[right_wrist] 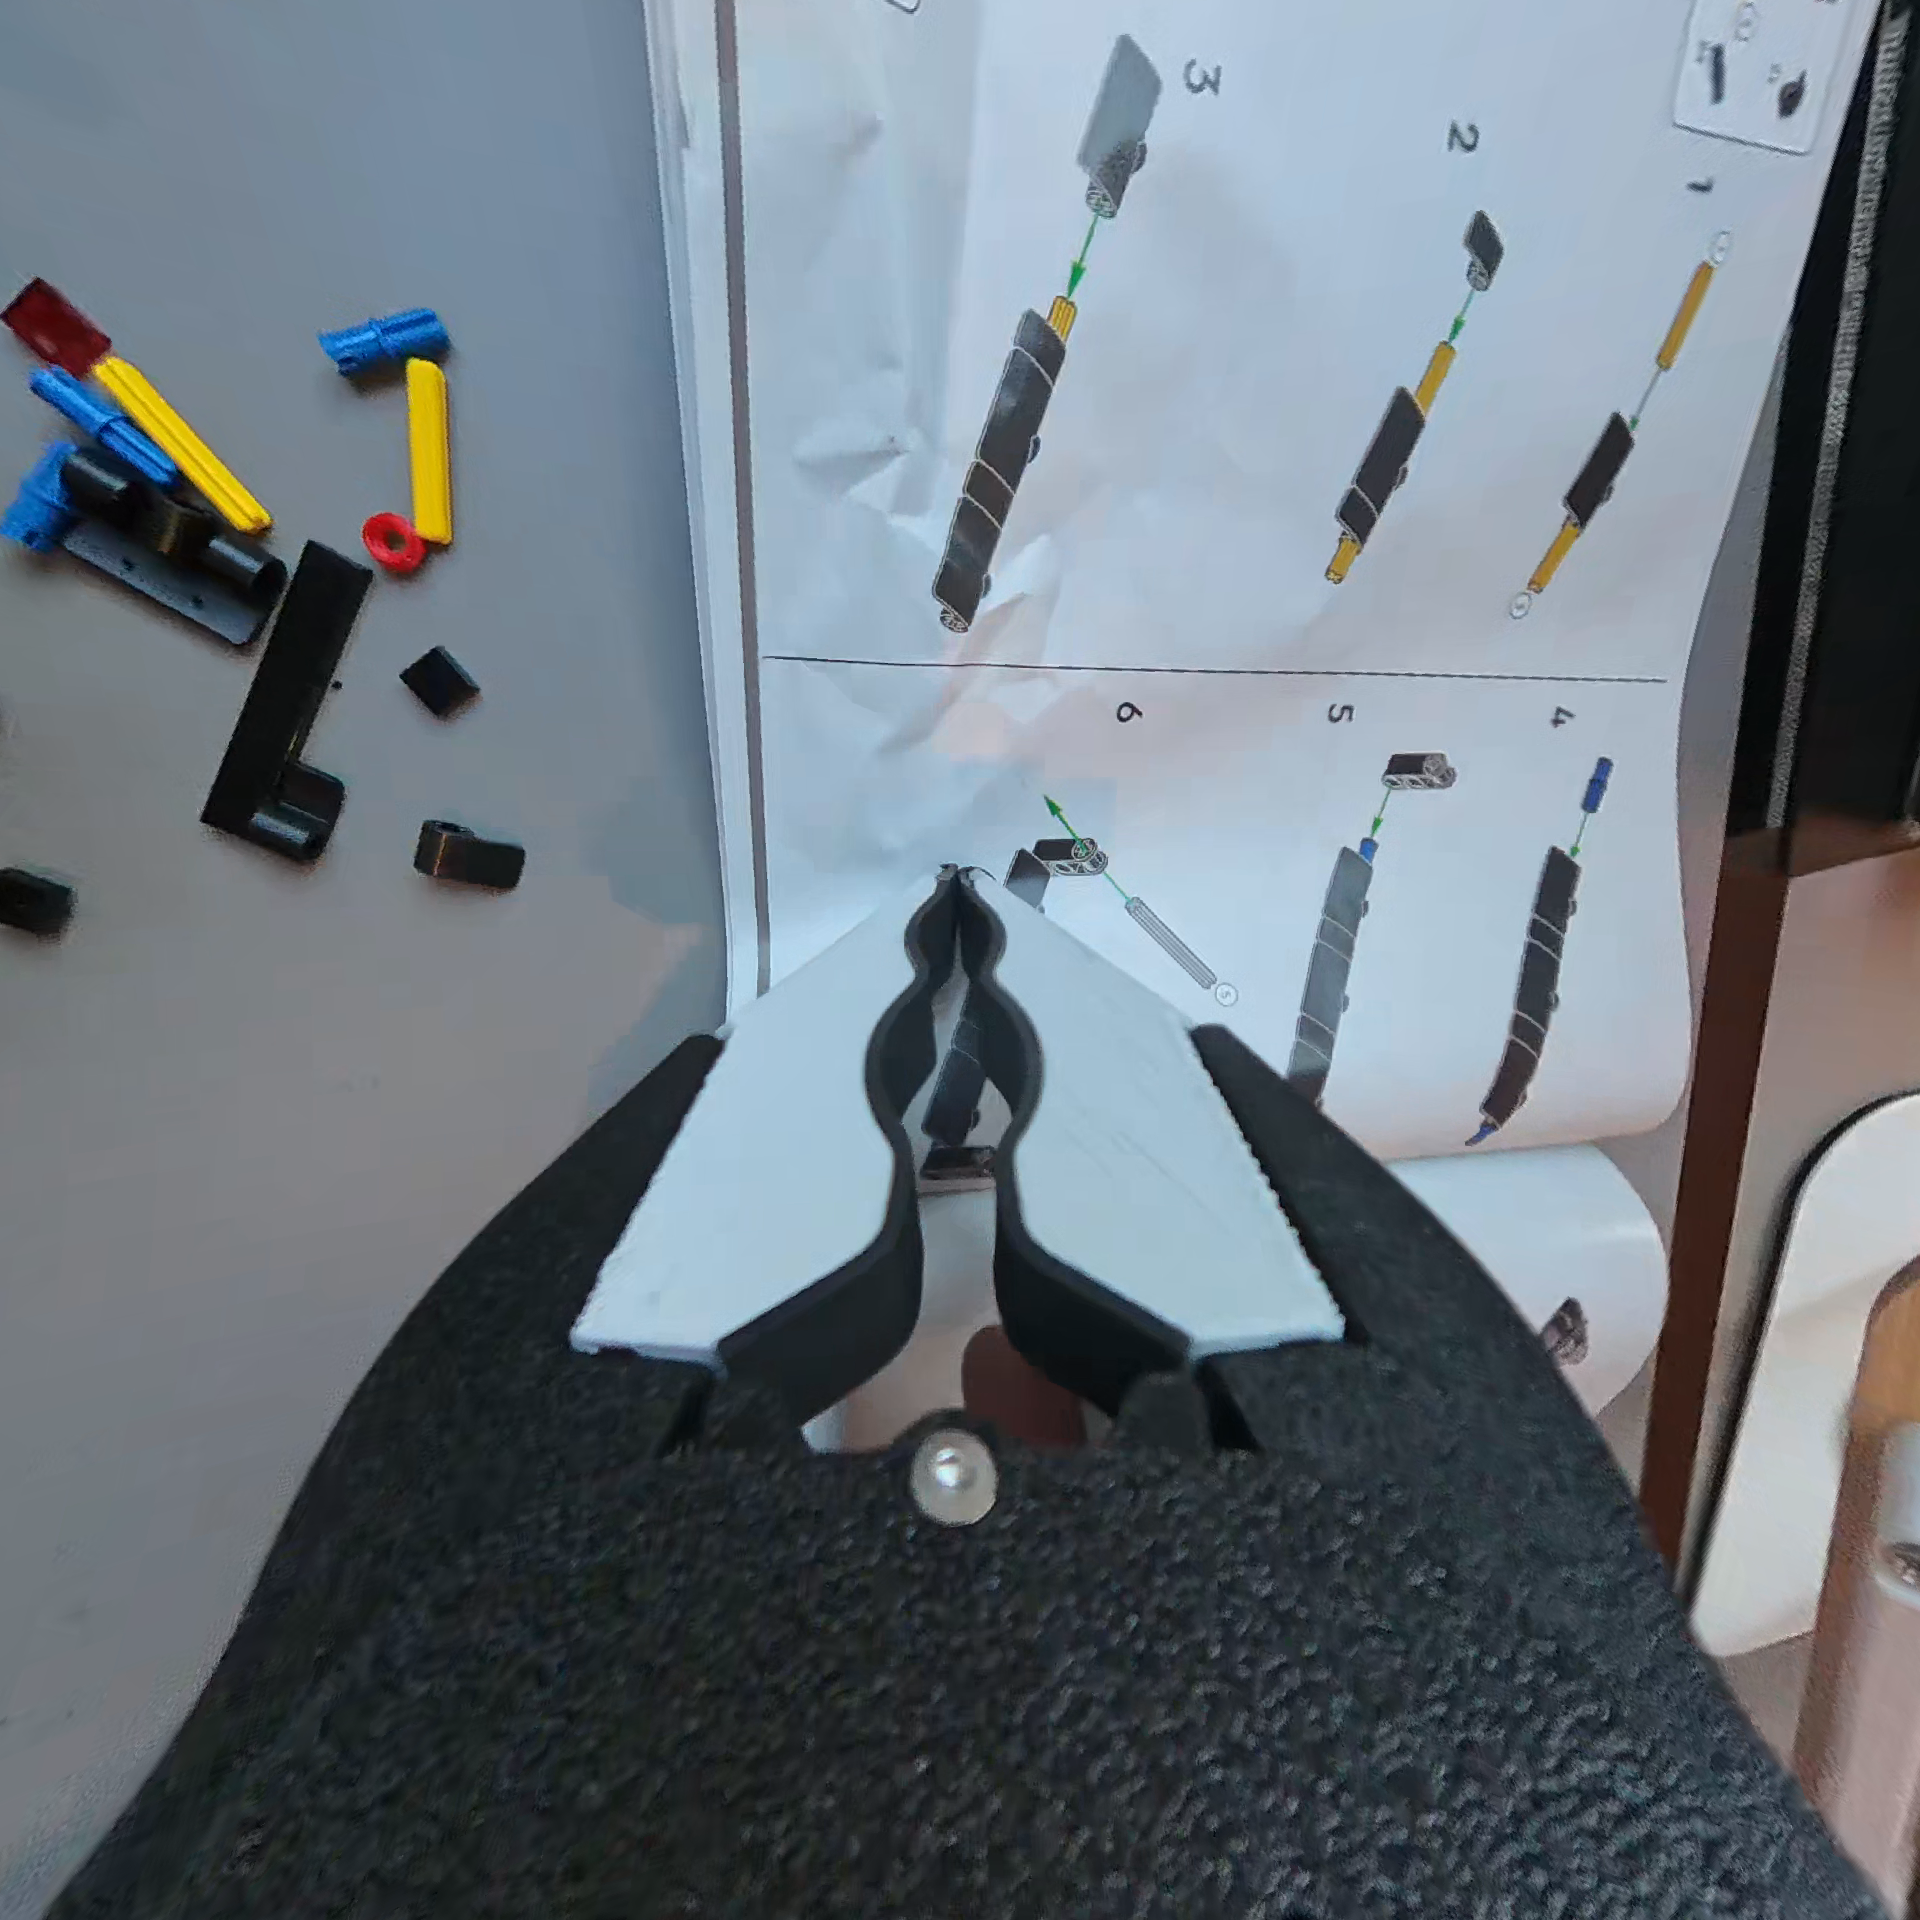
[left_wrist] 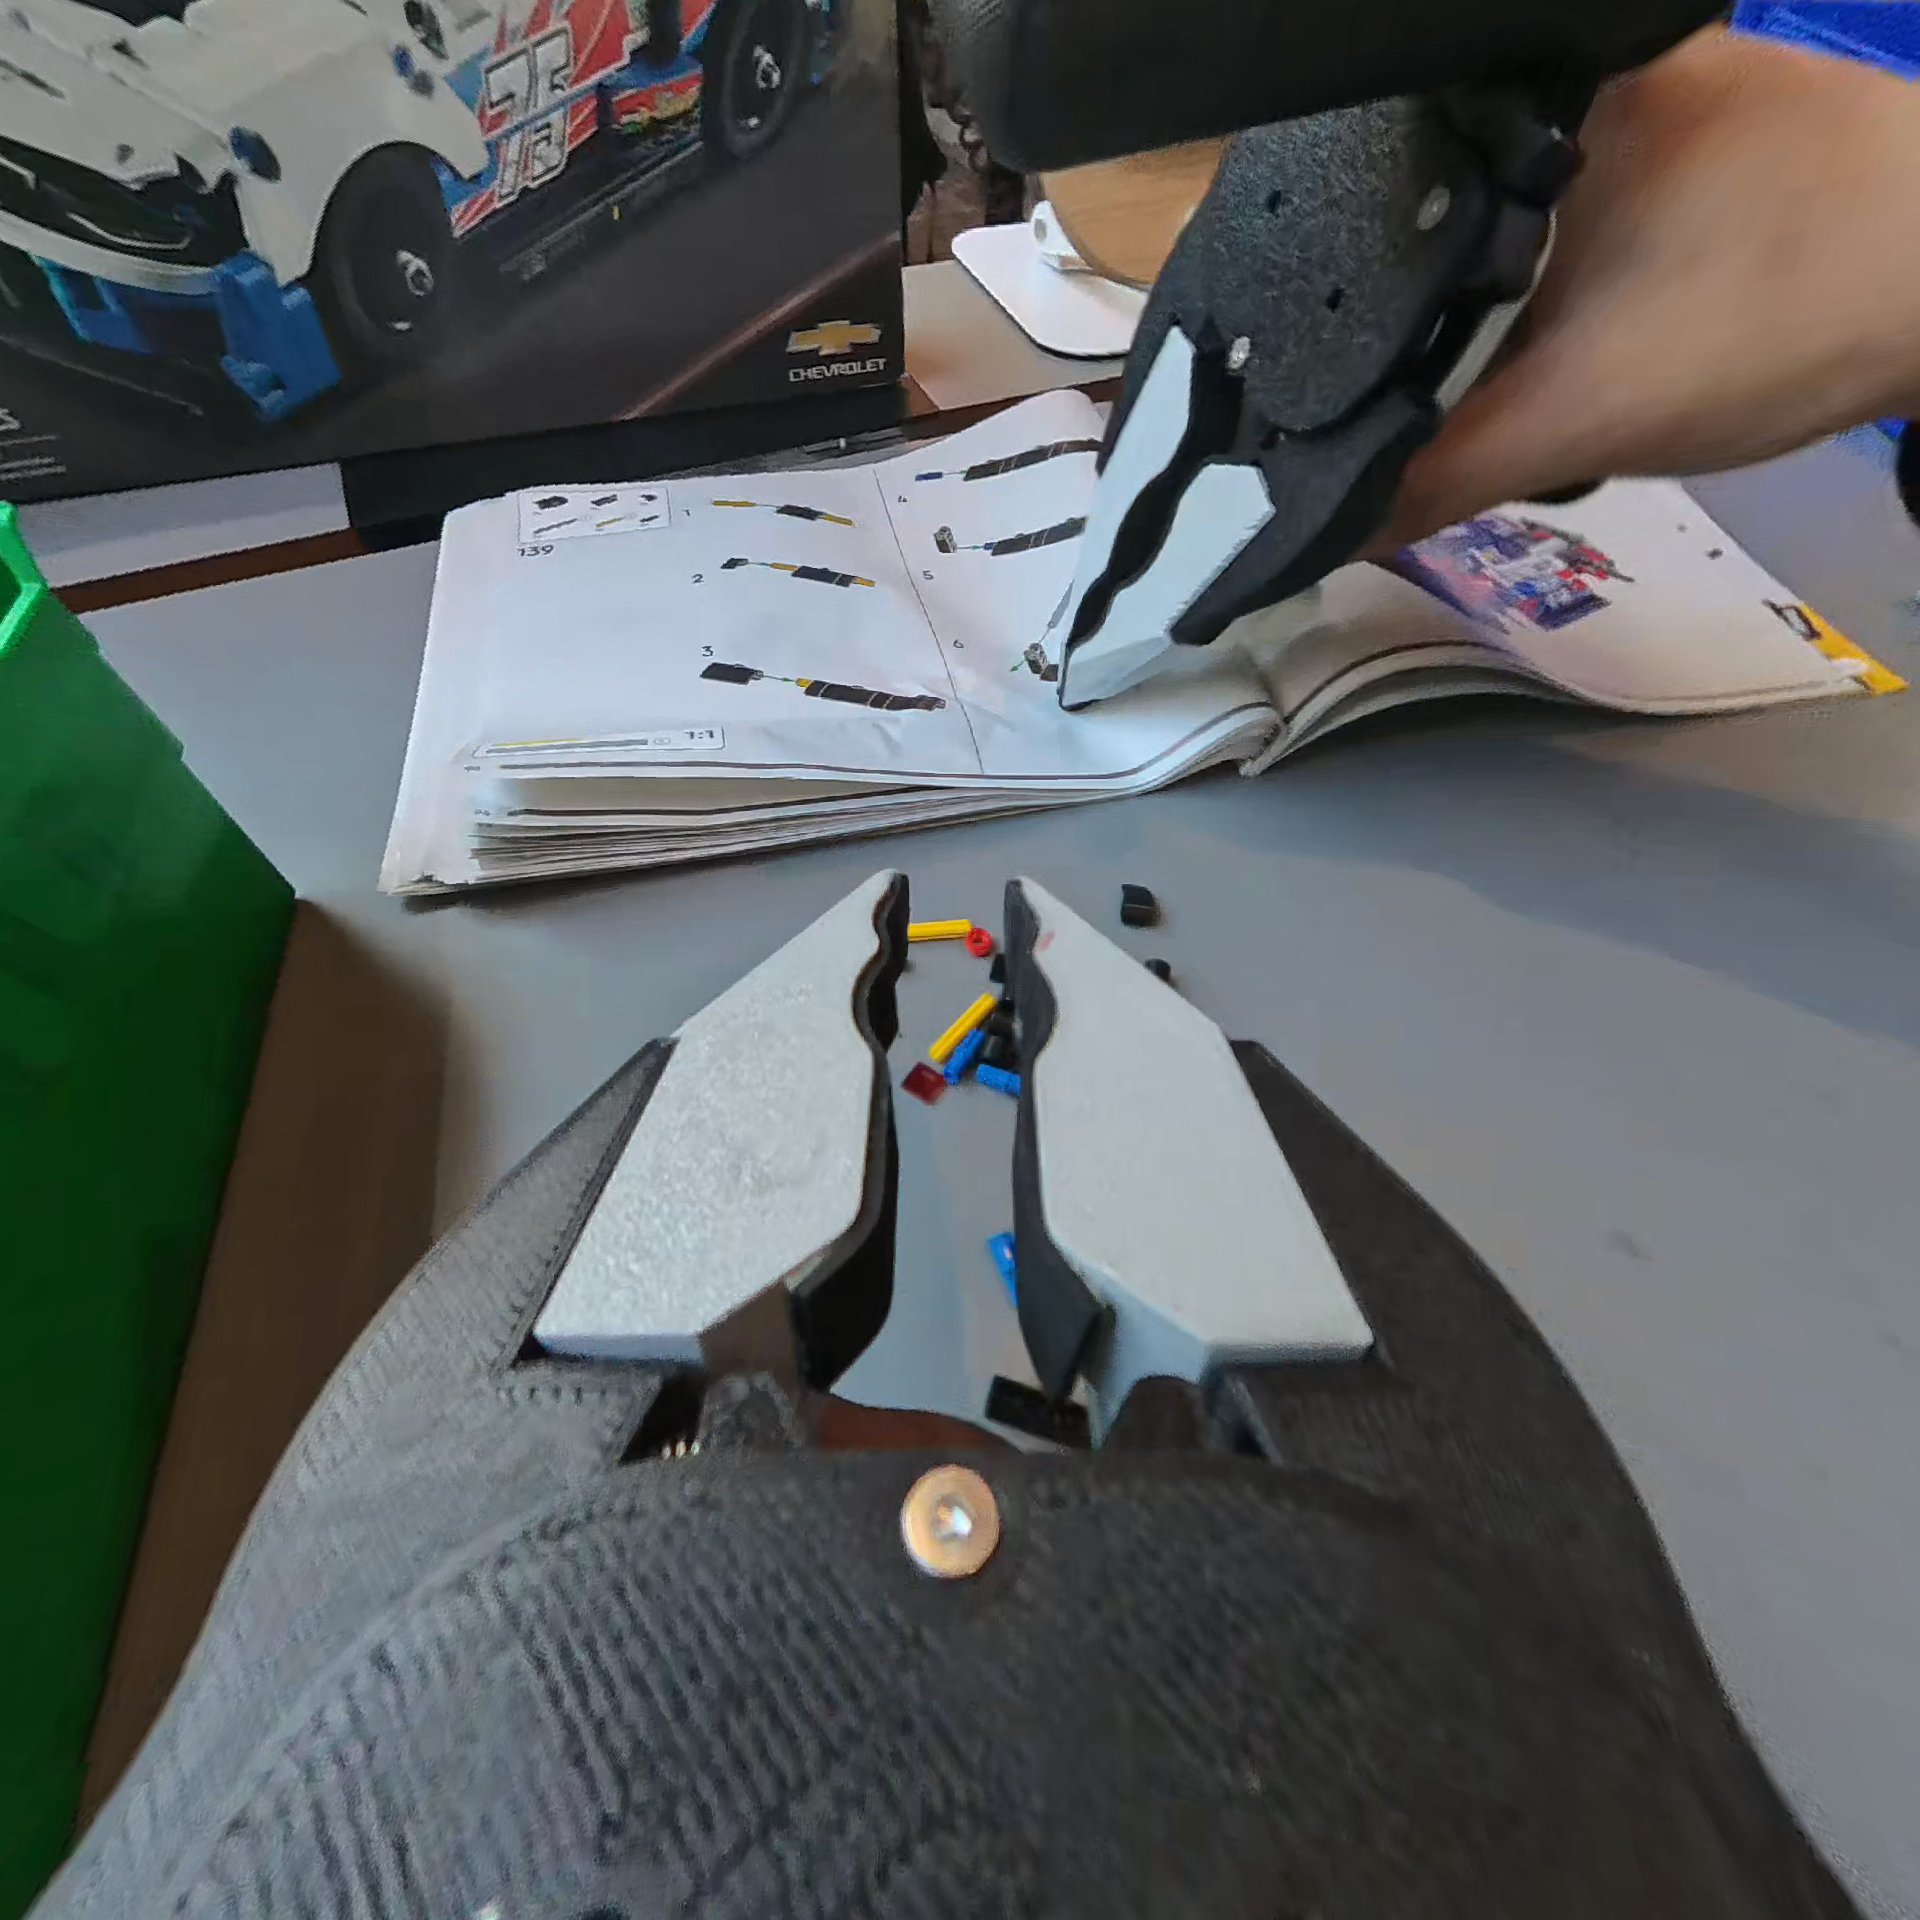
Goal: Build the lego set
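I'm seeing two yellow axles (right_wrist: 177,442), three blue pins (right_wrist: 382,339), one red bushing (right_wrist: 394,540) lying loose on grey table (right_wrist: 312,1039). Left gripper (left_wrist: 954,904) hovering above, slightly parted, empty. Right gripper (right_wrist: 957,879) pressing closed tips on open instruction booklet (right_wrist: 1195,436).

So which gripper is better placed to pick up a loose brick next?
Left: the left gripper, jaws open, hovers over the scattered small plastic bricks. The right gripper, jaws shut, rests on the open paper instruction booklet.

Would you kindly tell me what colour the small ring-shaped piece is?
Red; the ring-shaped piece shows best in the right wrist view.
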`<state>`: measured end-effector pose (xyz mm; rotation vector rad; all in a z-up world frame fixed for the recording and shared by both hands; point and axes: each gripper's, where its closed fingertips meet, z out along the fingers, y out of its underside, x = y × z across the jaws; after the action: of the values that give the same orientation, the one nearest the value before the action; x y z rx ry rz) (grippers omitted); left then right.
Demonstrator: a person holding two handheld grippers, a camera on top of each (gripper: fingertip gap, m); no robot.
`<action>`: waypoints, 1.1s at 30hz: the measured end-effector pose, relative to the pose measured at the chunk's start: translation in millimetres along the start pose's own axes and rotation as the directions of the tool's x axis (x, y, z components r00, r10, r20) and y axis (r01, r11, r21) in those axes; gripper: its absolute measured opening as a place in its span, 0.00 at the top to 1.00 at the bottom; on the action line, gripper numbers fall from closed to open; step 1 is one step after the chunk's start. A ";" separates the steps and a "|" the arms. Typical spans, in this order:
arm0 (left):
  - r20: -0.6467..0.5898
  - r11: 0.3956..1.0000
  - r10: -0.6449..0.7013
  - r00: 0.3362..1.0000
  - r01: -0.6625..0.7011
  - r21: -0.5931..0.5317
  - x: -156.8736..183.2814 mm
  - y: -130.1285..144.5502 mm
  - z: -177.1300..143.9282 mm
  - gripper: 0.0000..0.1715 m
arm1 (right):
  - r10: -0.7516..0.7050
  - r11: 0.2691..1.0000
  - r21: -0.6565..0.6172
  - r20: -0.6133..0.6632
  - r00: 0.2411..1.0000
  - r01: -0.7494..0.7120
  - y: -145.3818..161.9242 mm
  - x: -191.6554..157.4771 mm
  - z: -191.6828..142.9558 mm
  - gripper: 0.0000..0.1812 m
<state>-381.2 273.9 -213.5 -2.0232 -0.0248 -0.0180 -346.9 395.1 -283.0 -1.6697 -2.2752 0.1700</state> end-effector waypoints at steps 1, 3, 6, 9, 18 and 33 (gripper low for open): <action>-0.013 1.000 0.023 1.000 -0.023 -0.012 -1.6 1.3 0.7 0.91 | -0.022 1.000 -0.007 0.016 1.000 0.022 0.5 -0.3 -0.1 1.00; -0.026 0.997 0.073 0.997 -0.074 -0.030 -5.6 2.9 1.7 0.90 | -0.061 0.998 -0.010 0.050 0.997 0.062 3.7 -1.2 -1.0 1.00; -0.007 0.994 0.111 0.994 -0.111 0.026 -13.4 -0.8 0.8 0.90 | -0.087 0.996 -0.016 0.098 0.991 0.089 11.9 -3.4 -3.6 1.00; -0.020 0.999 0.001 1.000 0.000 0.041 -13.0 1.1 -1.7 0.90 | -0.089 0.995 -0.025 0.120 0.989 0.092 22.2 -5.2 -6.8 1.00; 0.038 0.973 0.063 0.997 -0.070 0.221 -0.9 -13.7 -13.5 0.87 | 0.094 0.994 0.044 0.059 0.994 -0.097 21.6 -2.9 -40.3 0.99; -0.012 0.991 0.008 1.000 -0.007 0.132 44.7 7.0 -124.6 0.52 | 0.669 0.591 0.710 -0.166 0.724 -0.383 65.3 -163.5 -209.0 0.47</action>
<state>-336.6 159.2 -164.3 -1.8905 -0.0099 -0.0238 -176.9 242.4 -133.2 -1.7221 -1.1154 0.5864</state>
